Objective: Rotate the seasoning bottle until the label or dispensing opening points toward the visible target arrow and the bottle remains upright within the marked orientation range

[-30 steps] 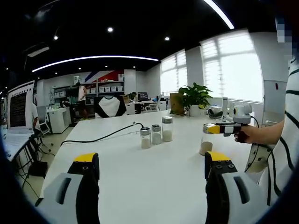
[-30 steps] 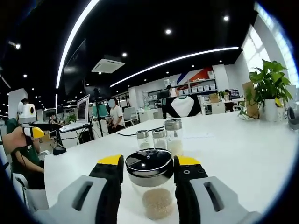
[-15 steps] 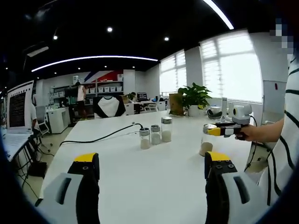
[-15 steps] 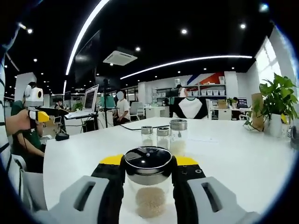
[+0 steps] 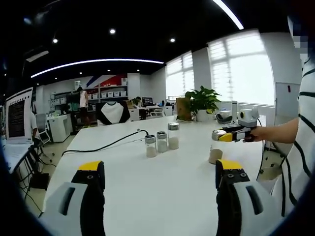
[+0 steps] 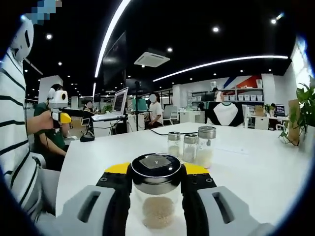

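A glass seasoning bottle (image 6: 156, 196) with a dark metal lid and pale grains at its bottom stands upright on the white table (image 6: 256, 172). My right gripper (image 6: 156, 169) is shut on it just below the lid. In the left gripper view the same bottle (image 5: 215, 147) stands at the right with the right gripper (image 5: 227, 136) on it, held by a person's hand. My left gripper (image 5: 160, 169) hangs open above the near part of the table (image 5: 157, 196), with nothing between its jaws. No arrow mark is visible on the table.
Three more glass bottles (image 5: 161, 141) stand in a row mid-table, also the bottles (image 6: 191, 147) in the right gripper view. A black cable (image 5: 106, 144) runs across the table behind them. A potted plant (image 5: 202, 104) stands at the far end. People sit at desks beyond.
The right gripper view has swung round to the left with the bottle held in it; the lid's reflection has turned. The left gripper has stayed in place.
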A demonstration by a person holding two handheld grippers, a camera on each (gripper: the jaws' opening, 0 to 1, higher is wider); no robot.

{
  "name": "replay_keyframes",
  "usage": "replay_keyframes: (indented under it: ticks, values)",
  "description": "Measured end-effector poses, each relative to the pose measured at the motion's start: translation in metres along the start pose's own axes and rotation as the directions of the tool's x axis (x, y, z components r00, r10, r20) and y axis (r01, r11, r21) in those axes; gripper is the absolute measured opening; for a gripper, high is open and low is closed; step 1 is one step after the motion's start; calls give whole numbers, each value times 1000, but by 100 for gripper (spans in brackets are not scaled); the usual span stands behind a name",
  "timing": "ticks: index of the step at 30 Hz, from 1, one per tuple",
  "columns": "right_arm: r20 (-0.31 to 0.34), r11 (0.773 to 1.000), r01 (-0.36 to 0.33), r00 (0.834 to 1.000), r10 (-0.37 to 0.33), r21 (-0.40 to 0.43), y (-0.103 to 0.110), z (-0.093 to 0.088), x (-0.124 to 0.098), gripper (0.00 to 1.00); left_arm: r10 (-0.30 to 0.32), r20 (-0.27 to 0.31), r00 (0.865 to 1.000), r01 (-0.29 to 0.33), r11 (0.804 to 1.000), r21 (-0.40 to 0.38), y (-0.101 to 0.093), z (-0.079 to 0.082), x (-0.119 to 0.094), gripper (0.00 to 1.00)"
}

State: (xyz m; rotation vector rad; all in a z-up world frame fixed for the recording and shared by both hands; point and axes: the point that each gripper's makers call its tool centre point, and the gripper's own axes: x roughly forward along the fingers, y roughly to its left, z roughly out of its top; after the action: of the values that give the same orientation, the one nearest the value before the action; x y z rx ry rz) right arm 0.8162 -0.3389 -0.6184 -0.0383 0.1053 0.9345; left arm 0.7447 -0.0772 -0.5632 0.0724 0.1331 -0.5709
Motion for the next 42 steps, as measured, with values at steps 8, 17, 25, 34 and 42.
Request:
replay_keyframes:
  ticks: [8,17,25,34,42]
  values:
    - [43,990,119,992,-122,75,-2,5,-2,46,6,-4,1000,-6,1000,-7,0,-3,-3,99]
    - [85,955,256,959,-270,149,-5,15,-5,49,2,-7,1000,-2,1000,-10,-2,-4,0,98]
    - [54,929,355,931,-362,104,-4,12,-2,43,-1,-10,1000,1,1000,-13,-4,-6,0,98]
    - [46,915,398,915,-401,72,-2,16,0,40,2,-14,1000,-2,1000,-14,-3,-8,-1,98]
    - [46,925,372,926,-376,71,-5,15,-2,37,-2,-17,1000,2,1000,-6,-4,-8,-1,97]
